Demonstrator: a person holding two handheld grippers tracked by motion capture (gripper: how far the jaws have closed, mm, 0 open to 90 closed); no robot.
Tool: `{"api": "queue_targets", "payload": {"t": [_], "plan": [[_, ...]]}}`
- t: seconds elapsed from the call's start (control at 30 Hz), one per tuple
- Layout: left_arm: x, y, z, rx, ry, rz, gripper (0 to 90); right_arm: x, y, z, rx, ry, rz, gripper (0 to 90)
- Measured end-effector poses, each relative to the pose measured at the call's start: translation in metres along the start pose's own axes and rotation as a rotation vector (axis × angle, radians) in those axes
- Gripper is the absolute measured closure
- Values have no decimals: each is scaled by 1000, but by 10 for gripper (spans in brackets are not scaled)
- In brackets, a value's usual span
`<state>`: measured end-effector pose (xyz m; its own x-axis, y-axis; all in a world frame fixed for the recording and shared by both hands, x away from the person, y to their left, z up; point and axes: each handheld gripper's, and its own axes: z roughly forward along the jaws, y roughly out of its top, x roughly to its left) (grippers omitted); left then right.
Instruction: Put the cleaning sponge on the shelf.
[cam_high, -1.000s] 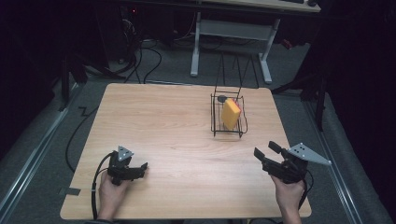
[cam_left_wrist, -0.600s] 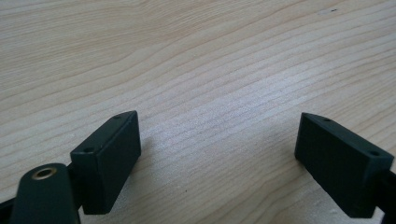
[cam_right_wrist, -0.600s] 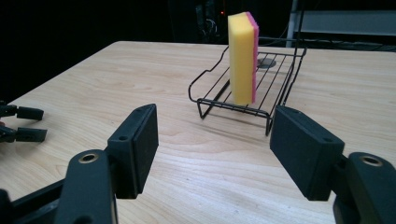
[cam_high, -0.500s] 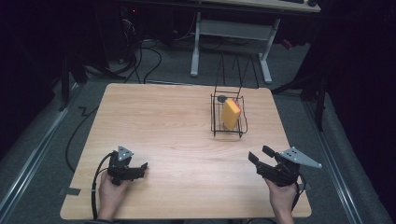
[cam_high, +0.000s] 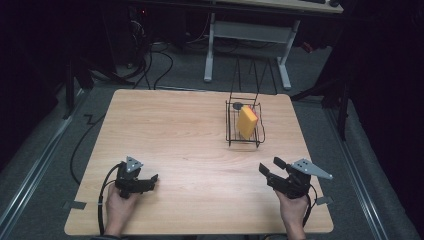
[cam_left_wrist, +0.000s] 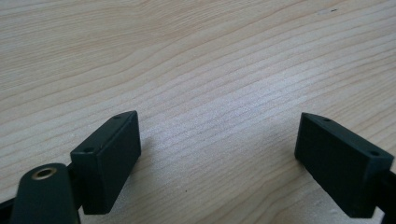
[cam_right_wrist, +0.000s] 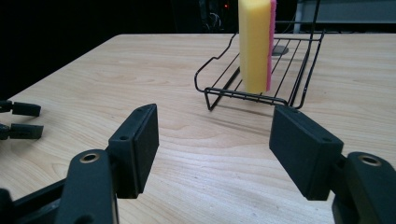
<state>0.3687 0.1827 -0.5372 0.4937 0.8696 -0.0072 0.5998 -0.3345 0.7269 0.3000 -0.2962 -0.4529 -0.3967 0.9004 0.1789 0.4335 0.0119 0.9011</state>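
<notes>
In the high view, the wire rack (cam_high: 244, 125) stands on the far right part of the wooden table (cam_high: 175, 130) with a yellow sponge (cam_high: 247, 122) leaning upright inside it. Compared with a second ago, the right gripper (cam_high: 270, 167) has come down and slid a little leftward, so it now sits low over the table on the near side of the rack, well short of it; its jaws are spread with nothing between them. The left gripper (cam_high: 150, 181) has not shifted, resting far to the near left of the rack. In the left gripper view, the left gripper (cam_left_wrist: 217, 154) looks at bare wood, jaws parted and empty. In the right gripper view, the right gripper (cam_right_wrist: 212, 149) is aimed straight at the rack (cam_right_wrist: 261, 74), where the sponge (cam_right_wrist: 254, 44), yellow with a pink back, stands on edge. I judge this lowering a settling-in before reaching for the sponge, which nothing touches yet.
</notes>
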Motion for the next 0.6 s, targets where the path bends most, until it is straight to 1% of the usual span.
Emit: {"api": "queue_targets", "payload": {"t": [0.43,0.6], "plan": [[0,0,0,0,-1,-3,148,-3,-11,16,28,-1,20,342],[0,0,0,0,-1,-3,149,-5,-12,20,38,-1,26,341]]}}
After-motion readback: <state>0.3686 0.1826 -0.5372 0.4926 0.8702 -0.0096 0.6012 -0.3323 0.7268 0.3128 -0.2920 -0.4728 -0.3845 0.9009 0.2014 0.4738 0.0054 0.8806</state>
